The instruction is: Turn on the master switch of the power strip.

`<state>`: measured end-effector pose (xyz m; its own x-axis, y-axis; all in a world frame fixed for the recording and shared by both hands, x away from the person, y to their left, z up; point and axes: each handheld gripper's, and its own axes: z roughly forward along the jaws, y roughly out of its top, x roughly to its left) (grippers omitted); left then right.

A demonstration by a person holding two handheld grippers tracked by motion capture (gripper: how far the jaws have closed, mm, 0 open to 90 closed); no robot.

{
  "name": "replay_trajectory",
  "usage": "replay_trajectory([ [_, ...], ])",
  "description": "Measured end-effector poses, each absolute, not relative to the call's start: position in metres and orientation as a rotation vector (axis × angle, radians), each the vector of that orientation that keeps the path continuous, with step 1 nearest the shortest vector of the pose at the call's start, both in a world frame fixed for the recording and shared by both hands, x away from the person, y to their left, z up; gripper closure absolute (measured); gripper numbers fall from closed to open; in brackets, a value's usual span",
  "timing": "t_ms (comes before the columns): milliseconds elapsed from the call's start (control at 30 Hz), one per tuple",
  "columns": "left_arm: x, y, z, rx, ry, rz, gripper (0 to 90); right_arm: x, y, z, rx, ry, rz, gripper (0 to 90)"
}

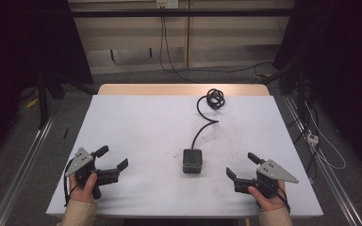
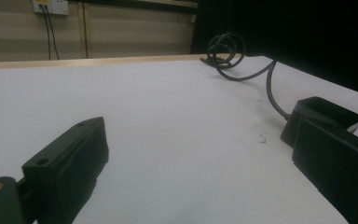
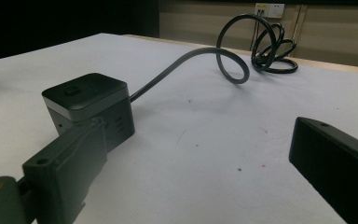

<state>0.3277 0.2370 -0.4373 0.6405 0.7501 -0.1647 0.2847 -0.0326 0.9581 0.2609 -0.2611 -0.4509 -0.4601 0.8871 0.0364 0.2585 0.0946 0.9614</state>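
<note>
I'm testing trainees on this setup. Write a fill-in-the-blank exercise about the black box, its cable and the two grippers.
1. The black box lies on the white table ____ the left gripper and the right gripper.
2. Both grippers have their jaws ____.
3. The cable runs from the box to a ____ near the table's far edge.

Missing words: between; open; coil

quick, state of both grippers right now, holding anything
left gripper: open, holding nothing, resting on the white table.
right gripper: open, holding nothing, apart from the black cube box with its cable.
</note>
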Motion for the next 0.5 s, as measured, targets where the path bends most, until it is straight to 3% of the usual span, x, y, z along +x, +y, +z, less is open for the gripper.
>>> replay_trajectory([
  [500,0.3290,0.2361,-0.4358,1.607,0.866,0.471,3.2,0.2619,-0.2588,-0.4499,1.124,1.796,1.383,5.1],
])
